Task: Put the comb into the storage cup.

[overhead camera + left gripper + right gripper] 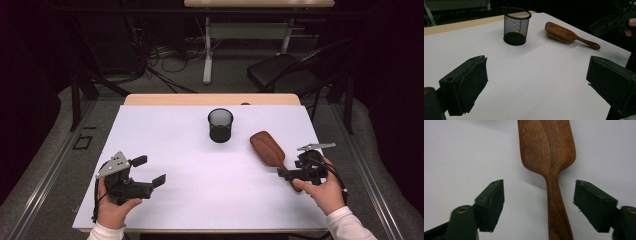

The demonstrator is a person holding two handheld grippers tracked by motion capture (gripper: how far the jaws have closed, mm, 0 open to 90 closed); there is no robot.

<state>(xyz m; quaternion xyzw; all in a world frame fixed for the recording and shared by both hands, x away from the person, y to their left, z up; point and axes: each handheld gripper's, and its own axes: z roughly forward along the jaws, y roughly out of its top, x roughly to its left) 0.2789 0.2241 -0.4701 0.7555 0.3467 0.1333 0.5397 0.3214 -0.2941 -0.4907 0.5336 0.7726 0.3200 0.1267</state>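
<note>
Right fingers [539, 205]: spread wide on both sides of the hairbrush [549, 157] handle, pads clear of the wood, nothing gripped.
Handle position: between the pads, nearer the 3 o'clock pad; runs toward 12 in the right gripper view.
Brush location: on the desk [170, 165], at about 4 o'clock from the mesh cup [220, 125], bristles down.
Grip advice: centre the handle between both pads, then close squarely on the narrow neck so it cannot roll.
Left fingers [148, 171]: wide apart, empty, well away at 9 o'clock.
</note>
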